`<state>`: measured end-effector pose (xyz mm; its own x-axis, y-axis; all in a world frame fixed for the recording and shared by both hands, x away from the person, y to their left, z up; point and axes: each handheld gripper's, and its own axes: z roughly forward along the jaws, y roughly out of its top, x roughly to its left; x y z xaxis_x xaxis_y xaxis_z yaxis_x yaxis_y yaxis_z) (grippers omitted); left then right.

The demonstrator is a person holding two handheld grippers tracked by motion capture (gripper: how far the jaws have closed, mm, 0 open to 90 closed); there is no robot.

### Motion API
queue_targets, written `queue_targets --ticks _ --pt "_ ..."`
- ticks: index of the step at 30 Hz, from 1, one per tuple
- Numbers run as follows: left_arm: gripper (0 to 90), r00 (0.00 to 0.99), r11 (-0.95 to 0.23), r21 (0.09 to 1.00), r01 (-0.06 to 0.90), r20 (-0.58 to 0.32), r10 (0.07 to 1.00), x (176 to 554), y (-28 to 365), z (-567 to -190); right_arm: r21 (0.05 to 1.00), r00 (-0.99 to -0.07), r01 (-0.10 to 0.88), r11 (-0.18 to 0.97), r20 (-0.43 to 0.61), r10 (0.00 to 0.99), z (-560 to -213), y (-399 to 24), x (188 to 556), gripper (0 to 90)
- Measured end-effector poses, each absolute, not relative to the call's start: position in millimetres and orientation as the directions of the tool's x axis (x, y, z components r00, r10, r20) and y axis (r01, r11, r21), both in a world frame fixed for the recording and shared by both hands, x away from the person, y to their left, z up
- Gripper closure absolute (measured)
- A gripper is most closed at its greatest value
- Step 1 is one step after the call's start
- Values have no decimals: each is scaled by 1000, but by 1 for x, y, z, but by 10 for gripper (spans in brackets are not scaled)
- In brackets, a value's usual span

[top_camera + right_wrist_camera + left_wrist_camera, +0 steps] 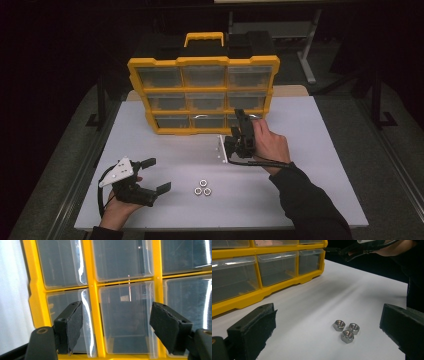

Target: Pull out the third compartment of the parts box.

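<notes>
A yellow organizer (202,62) with clear plastic drawers stands upright at the back of the white table. My right gripper (241,119) points at its bottom right drawer (250,119). In the right gripper view the black jaws (116,326) stand apart on either side of a clear empty drawer front (126,322), with no pad visibly pressing on it. Three steel hex nuts (202,188) lie close together near the front of the table. My left gripper (159,175) rests open just left of them, with the nuts (347,330) ahead between its wide jaws (327,325).
The white table (310,150) has free surface to the right and left of the organizer. The organizer's yellow frame (287,281) runs along the left in the left gripper view. Dark floor and a metal stand (307,60) lie beyond the table.
</notes>
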<state>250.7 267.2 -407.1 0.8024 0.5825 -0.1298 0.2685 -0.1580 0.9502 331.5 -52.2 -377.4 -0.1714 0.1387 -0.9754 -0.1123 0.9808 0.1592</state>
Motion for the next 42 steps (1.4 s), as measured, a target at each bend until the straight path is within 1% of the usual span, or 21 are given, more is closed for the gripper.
queue_targets --ticks 1,6,9,26,40,42 --pt "0 802 -159 949 272 -132 582 250 267 -407 169 -169 -112 979 -974 149 -377 -52 332 279" --pt "0 803 -161 949 271 -130 582 250 267 -407 156 -146 -108 982 -979 140 -371 -52 332 286" --pt "0 803 -165 948 272 -129 582 251 268 -407 151 -142 -98 984 -980 136 -368 -52 333 319" --pt "0 803 -160 948 274 -134 581 250 266 -408 124 -98 -80 989 -988 116 -359 -56 337 341" --pt "0 802 -159 948 274 -135 582 250 267 -408 100 -34 -46 994 -995 99 -342 -60 345 361" --pt "0 802 -160 948 275 -135 581 250 267 -408 88 -10 -45 995 -996 88 -340 -60 346 363"
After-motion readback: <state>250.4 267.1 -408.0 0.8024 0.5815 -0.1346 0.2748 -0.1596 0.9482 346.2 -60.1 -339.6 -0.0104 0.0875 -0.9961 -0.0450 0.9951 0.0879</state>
